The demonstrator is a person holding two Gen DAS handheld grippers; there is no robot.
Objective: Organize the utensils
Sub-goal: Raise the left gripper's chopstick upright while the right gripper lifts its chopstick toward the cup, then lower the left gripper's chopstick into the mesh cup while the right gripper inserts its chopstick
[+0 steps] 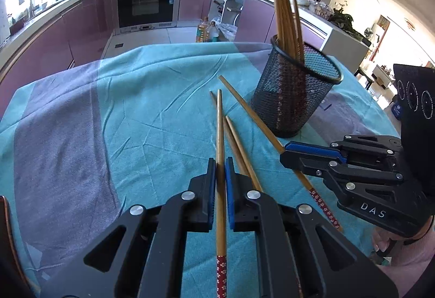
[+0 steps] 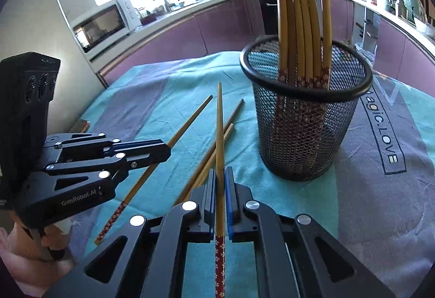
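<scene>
Broadly, a table draped in a teal and grey cloth (image 1: 136, 107) fills both views. A black wire-mesh holder (image 2: 304, 129) stands upright on it, towards the far edge and well in from the corners. A bundle of bamboo chopsticks (image 2: 301, 12) stands in the holder with the red flower-patterned ends down and the tips fanning out above the rim.

The left gripper (image 1: 220, 170) sits at the near edge of the table. Its jaws are clamped on a single chopstick (image 1: 219, 129) that runs straight forward between the blue pads, with the patterned end trailing back towards the camera. In the right wrist view this same gripper (image 2: 163, 151) appears at the left, the stick running through its tip.

The right gripper (image 2: 220, 178) is likewise clenched on a second chopstick (image 2: 219, 121), whose tip points towards the far edge just left of the holder. From the left wrist view it (image 1: 288, 152) reaches in from the right, near the base of the holder.

Between the two grippers, two loose chopsticks (image 1: 239, 143) lie on the cloth, close together. Whether the gripped sticks rest on the cloth or are raised off it, I cannot tell.
</scene>
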